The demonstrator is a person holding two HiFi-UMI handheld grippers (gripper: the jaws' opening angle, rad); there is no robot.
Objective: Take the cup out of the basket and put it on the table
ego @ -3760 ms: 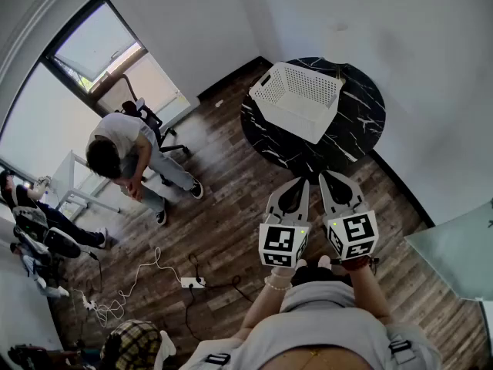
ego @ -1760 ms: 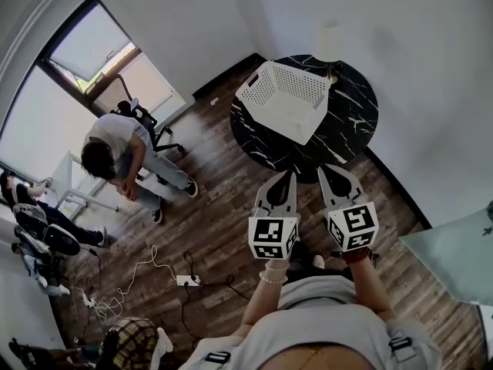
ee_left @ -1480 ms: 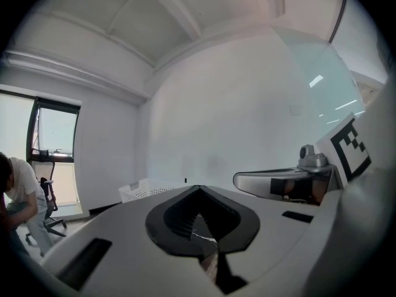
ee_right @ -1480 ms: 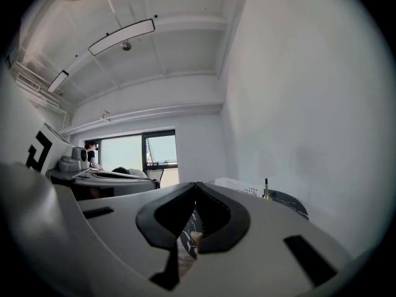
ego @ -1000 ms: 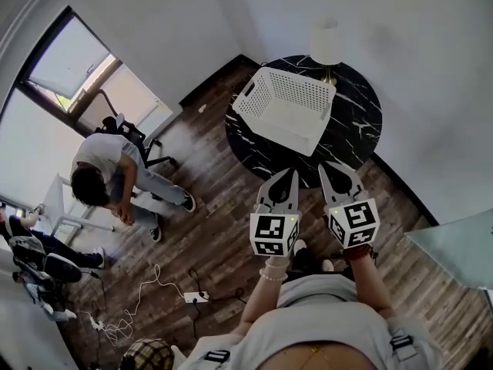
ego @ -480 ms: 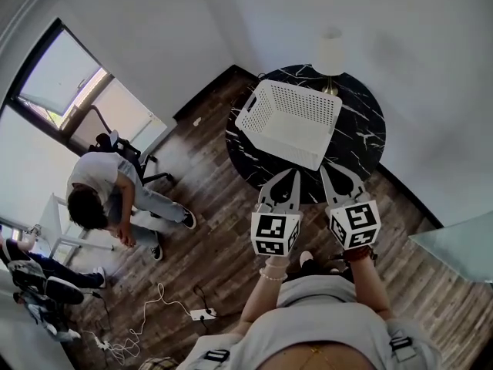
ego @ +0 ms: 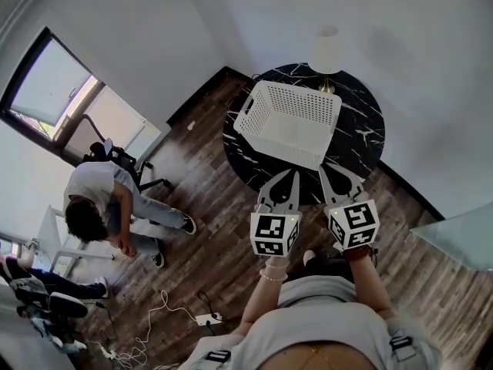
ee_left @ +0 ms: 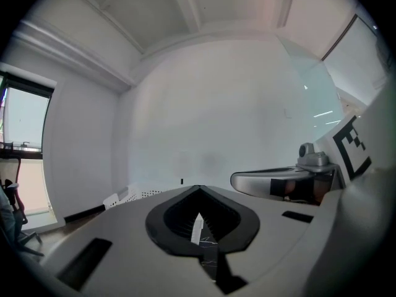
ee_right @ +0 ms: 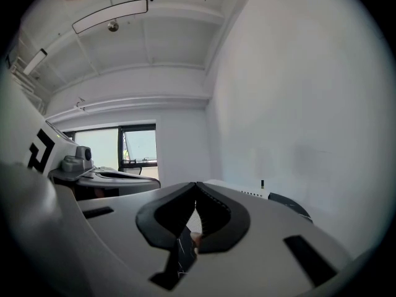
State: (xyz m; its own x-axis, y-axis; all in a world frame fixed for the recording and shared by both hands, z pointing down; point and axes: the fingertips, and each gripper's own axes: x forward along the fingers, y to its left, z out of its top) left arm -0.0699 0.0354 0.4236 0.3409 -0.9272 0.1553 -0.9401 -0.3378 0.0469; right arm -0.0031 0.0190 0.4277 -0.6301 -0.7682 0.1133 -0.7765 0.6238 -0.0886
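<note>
**Left gripper** (ego: 292, 174): you hold it level, just short of the near edge of the surface. Its own view shows the jaws closed tip to tip, holding nothing.

**Right gripper** (ego: 324, 169): just beside the left one and parallel to it. Its own view shows the jaws likewise pressed together and empty.

**Basket** (ego: 279, 137): white, perforated, and standing on the surface ahead of both grippers, slightly to the left gripper's side. The head view gives you its open top. The left gripper view gives only a low strip of its rim, beyond and left of the jaw tips. The right gripper view catches a thin perforated edge to the right of its jaws.

**Cup**: you cannot make it out in any view. The basket's inside reads as plain white from above.

**Surface** (ego: 359, 129): round, black with white veining. Only the head view shows it whole. The right gripper view shows a dark sliver of it past the jaws.

**Lamp** (ego: 326, 52): white shade, beyond the basket at the far edge of the surface. It shows in the head view only.

**Seated person** (ego: 98, 206): well off to the left gripper's side, on an office chair (ego: 115, 154) on the wooden floor (ego: 208, 230). They show in the head view only.

**Window** (ee_right: 138, 147): it lies behind the left gripper's body in the right gripper view.
</note>
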